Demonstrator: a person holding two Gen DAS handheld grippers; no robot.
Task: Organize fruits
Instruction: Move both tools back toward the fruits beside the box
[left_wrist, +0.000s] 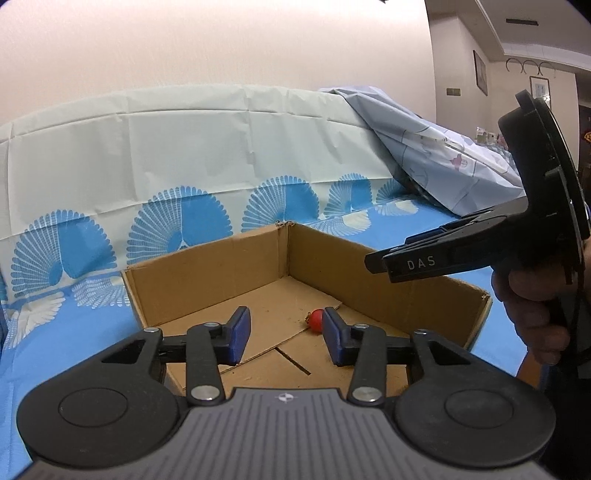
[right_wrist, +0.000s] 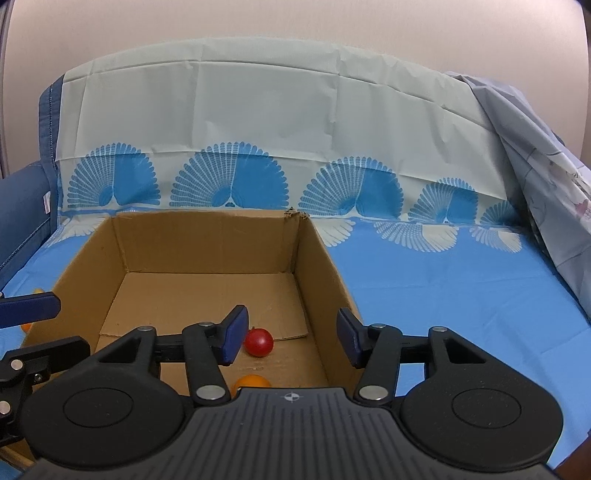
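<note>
An open cardboard box (left_wrist: 229, 266) (right_wrist: 207, 251) lies on the blue patterned cloth. A small red fruit (left_wrist: 317, 319) (right_wrist: 259, 342) rests on the box floor. An orange fruit (right_wrist: 252, 381) lies in the box near its front, partly hidden by my right gripper's body. Another orange fruit (right_wrist: 27, 326) shows outside the box at the left, mostly hidden. My left gripper (left_wrist: 286, 338) is open and empty above the box's near edge. My right gripper (right_wrist: 291, 339) is open and empty over the box's right wall; it also shows in the left wrist view (left_wrist: 376, 264), seen side-on.
A pale cloth with blue fan patterns (right_wrist: 258, 122) drapes up behind the box. A crumpled light-blue sheet (left_wrist: 436, 147) (right_wrist: 546, 184) lies at the right. A blue padded edge (right_wrist: 22, 206) stands at the far left. Blue cloth (right_wrist: 443, 295) spreads right of the box.
</note>
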